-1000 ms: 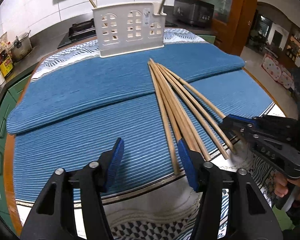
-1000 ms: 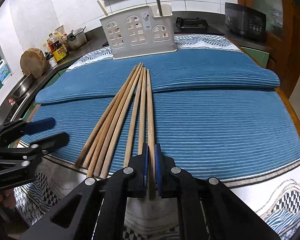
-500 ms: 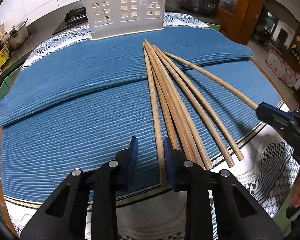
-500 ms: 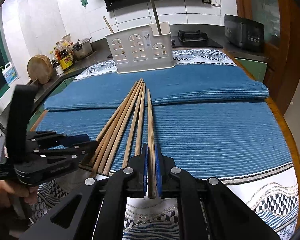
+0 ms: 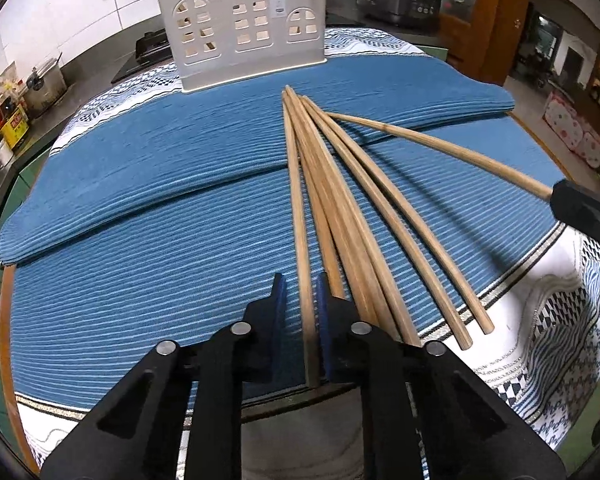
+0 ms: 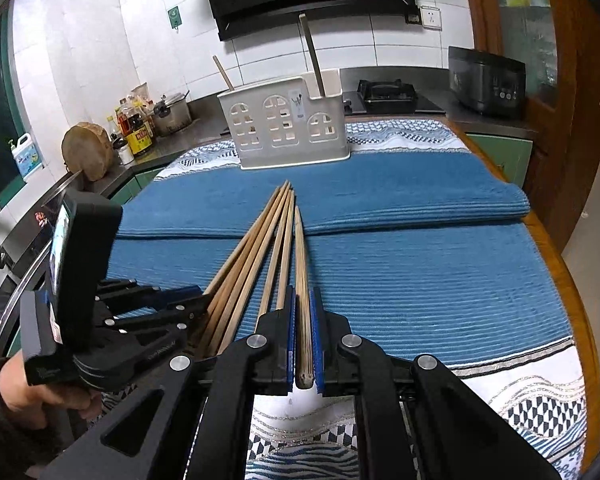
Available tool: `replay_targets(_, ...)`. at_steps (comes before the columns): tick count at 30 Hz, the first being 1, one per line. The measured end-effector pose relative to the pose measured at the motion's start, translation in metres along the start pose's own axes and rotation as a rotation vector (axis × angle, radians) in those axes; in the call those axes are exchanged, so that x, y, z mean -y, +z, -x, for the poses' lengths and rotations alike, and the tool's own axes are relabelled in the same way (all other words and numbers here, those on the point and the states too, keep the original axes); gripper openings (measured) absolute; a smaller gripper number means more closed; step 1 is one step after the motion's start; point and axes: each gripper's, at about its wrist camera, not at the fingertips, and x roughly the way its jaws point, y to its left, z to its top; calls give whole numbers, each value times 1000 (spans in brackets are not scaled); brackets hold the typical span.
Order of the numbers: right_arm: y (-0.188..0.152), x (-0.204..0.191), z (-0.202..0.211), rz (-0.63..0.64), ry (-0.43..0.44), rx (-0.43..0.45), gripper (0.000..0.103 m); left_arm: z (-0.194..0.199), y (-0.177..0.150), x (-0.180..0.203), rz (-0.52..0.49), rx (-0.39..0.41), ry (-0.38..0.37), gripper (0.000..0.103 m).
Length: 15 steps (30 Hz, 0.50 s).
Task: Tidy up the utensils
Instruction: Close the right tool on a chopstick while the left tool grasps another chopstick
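At the near edge of the table, our right gripper (image 6: pixel 303 344) is clamped on one chopstick (image 6: pixel 301 280), lifted off the blue mat (image 6: pixel 420 280). Our left gripper (image 5: pixel 300 320) straddles the leftmost stick (image 5: pixel 298 220) of the fan (image 5: pixel 340 208), jaws narrow with a small gap remaining on the left side. We should finish closing squarely before lifting, so its neighbours are not dragged, then carry both sticks upright to the white holder (image 6: pixel 286 128) at the far edge.

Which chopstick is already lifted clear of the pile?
The rightmost chopstick, clamped in the right gripper and angled away from the others; the rest lie fanned on the blue mat.
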Motion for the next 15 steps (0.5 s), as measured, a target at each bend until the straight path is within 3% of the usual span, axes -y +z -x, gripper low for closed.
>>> replay_targets(9,9,1,14,8,-6,40,7,3,-3,-16,54,-15,-106,6)
replay_targets(15,10,-4,14,19,-3,44,7,1,-4,-14,40,-22,-103,7)
